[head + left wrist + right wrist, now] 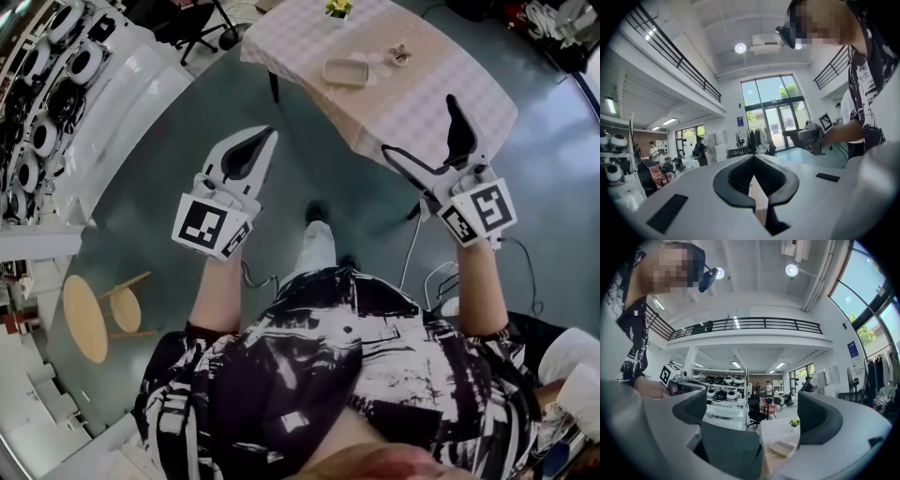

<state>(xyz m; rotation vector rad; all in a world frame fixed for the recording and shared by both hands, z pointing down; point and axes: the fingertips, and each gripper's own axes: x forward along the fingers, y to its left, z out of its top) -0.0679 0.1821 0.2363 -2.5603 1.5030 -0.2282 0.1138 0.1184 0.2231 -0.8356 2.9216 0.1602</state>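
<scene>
I hold both grippers in the air in front of my body, and neither holds anything. My left gripper (269, 135) is shut, its dark pads meeting at the tips (753, 157) above the grey floor. My right gripper (419, 125) is open, with one jaw raised and the other low, over the near edge of a table with a checked cloth (478, 94). Between its wide-apart pads (818, 418) the right gripper view shows that table (776, 430), a shallow pale tray (782, 448) and a small potted plant (794, 422). The tray (347, 72) sits mid-table.
A small pale object (400, 53) lies near the tray, with the plant (338, 7) at the table's far end. White shelving with round devices (37, 94) runs along the left. Round wooden stools (89, 317), an office chair (202, 28) and floor cables (422, 272) are nearby.
</scene>
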